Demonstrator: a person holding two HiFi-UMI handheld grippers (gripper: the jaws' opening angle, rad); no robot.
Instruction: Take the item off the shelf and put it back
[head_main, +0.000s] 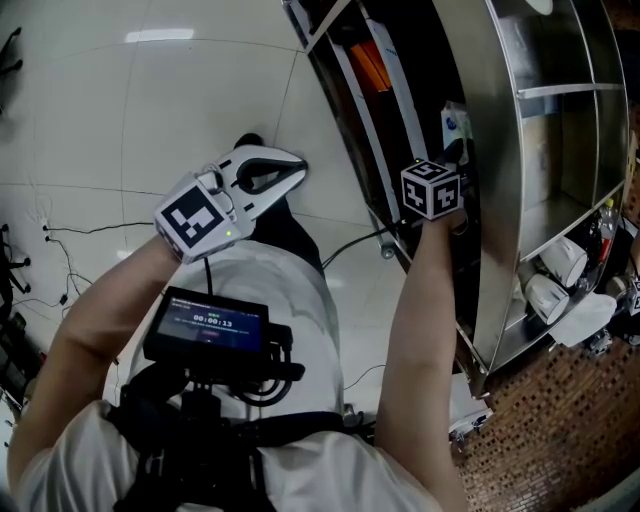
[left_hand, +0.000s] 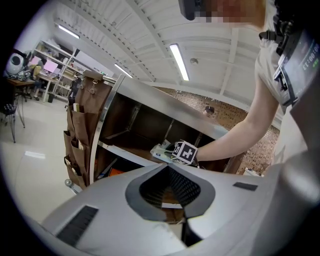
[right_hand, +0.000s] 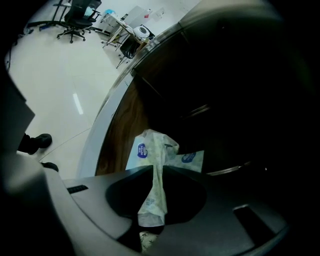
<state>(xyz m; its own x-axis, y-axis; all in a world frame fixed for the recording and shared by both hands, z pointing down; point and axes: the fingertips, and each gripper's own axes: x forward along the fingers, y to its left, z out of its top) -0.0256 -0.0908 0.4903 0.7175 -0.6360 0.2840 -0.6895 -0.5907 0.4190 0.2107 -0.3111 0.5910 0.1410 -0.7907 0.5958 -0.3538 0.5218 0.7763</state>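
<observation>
Over on the right, the right hand-held gripper (right_hand: 152, 169) is poked into the dark bay of the shelf (head_main: 500, 200). Its jaws look let go, just a little apart, with the crimped end of the pack (right_hand: 150, 150) hanging between them, so not really clamped as far as I can see. The rest of the pack lies on the shelf board just beyond the jaws, near the board's front edge, blue round logos facing out. From the head view you only get the marker cube (head_main: 432, 188) right at the shelf front, with a bit of the pack just past it.

The left hand-held gripper (head_main: 298, 168) is clenched with nothing in it, held up over the white floor (head_main: 150, 100), well to the left of the shelf. Far right and lower in the shelf there are a couple of white cups (head_main: 560, 262) on their sides.
</observation>
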